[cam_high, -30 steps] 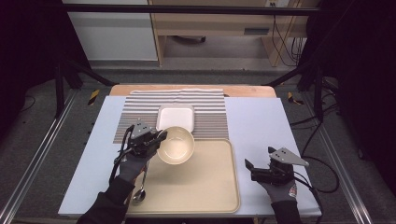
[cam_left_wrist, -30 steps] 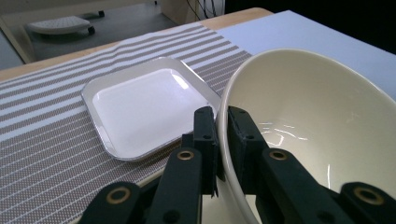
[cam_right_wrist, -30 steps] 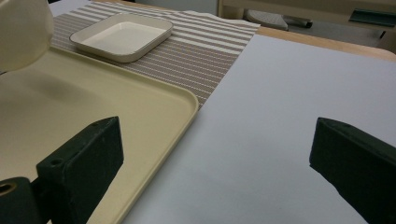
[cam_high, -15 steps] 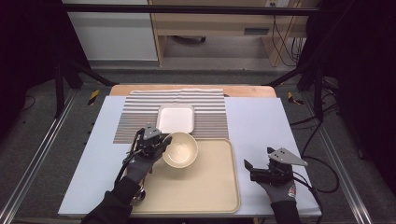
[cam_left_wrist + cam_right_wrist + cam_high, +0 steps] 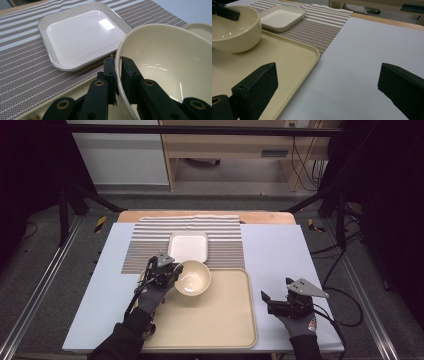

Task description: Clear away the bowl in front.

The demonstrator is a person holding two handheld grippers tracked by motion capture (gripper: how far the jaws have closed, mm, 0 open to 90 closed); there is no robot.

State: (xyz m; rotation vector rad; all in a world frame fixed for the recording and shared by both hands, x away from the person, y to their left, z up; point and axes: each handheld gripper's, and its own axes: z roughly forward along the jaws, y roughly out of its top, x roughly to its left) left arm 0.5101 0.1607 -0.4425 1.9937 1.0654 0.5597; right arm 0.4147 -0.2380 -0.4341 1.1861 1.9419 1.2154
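Left gripper [image 5: 172,272] is clamped on the near rim of the cream bowl [image 5: 192,278], which sits at the tray's [image 5: 220,320] far-left corner. Right gripper [image 5: 274,301] rests wide open and empty on the worktop [image 5: 280,250]. Risk: the thin rim pinch could let the bowl tip or slip.

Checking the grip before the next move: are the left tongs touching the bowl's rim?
Touching. The left gripper view shows the left tongs pinching the bowl rim, one jaw inside, one outside.

Glossy cream bowl [image 5: 172,65], glossy white square plate [image 5: 80,35], matt plastic tray [image 5: 284,57], woven striped cloth [image 5: 22,72].
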